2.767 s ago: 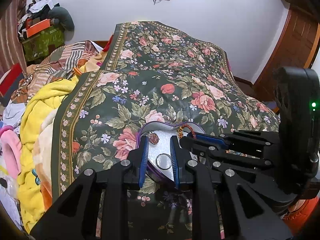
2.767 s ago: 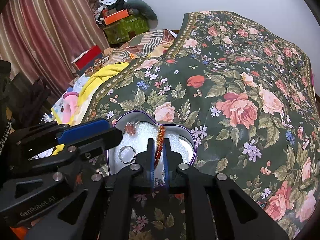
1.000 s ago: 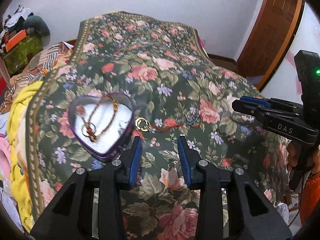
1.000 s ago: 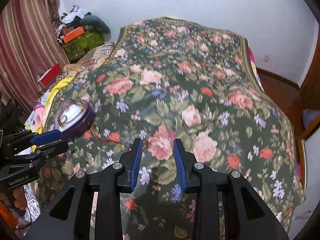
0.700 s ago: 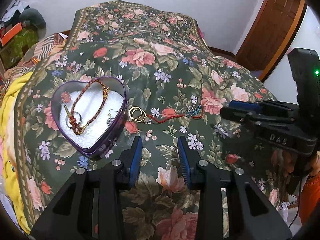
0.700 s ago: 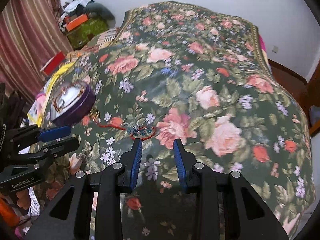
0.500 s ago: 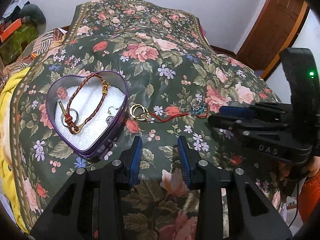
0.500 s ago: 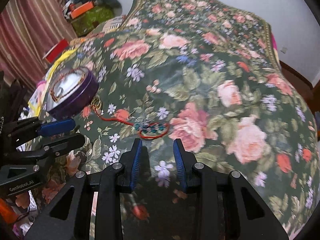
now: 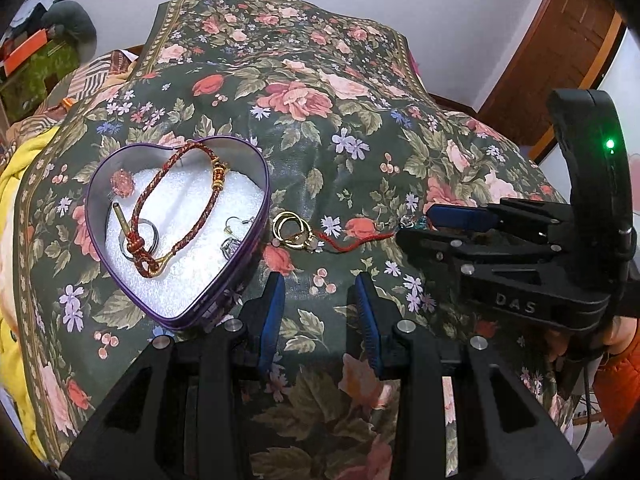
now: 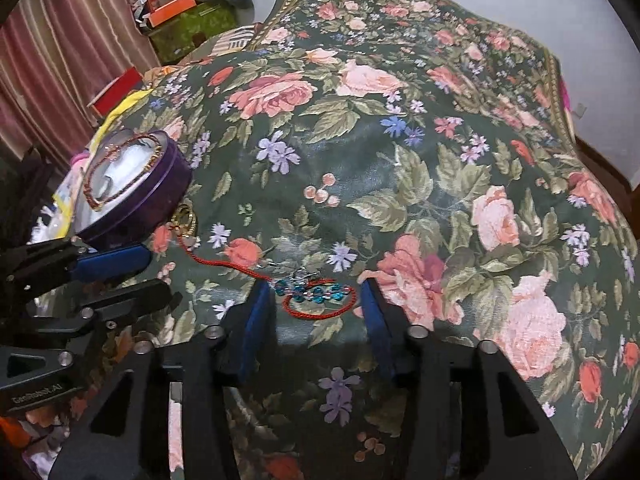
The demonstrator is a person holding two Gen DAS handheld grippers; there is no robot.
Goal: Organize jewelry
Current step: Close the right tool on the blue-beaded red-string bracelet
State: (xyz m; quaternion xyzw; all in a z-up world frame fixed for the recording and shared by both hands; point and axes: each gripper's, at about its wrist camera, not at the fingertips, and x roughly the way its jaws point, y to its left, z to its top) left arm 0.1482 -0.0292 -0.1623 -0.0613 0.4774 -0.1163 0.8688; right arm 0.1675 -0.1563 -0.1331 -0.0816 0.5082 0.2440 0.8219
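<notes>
A purple heart-shaped tin (image 9: 100,184) (image 10: 160,184) with white foam lies on the floral bedspread. In it are a braided red-and-gold bracelet (image 9: 182,204), a silver ring, a gold pin and earrings. Just right of the tin lie gold rings (image 9: 292,230) (image 10: 185,216) tied to a red cord (image 9: 352,245) (image 10: 224,262) that ends in turquoise beads (image 10: 316,292). My right gripper (image 10: 318,300) is open, its blue pads on either side of the beaded end. My left gripper (image 9: 320,284) is open over bare cloth below the gold rings.
The floral bedspread (image 10: 400,120) slopes off to the right toward a wooden door (image 9: 560,52). Yellow and striped bedding (image 9: 16,168) is piled at the left. A green box with an orange one (image 10: 180,16) stands by the curtain (image 10: 60,60).
Both grippers left the tin and swung right, then came down toward the cloth. The braided bracelet now lies in the tin. My right gripper has closed in around the beaded end of the red cord.
</notes>
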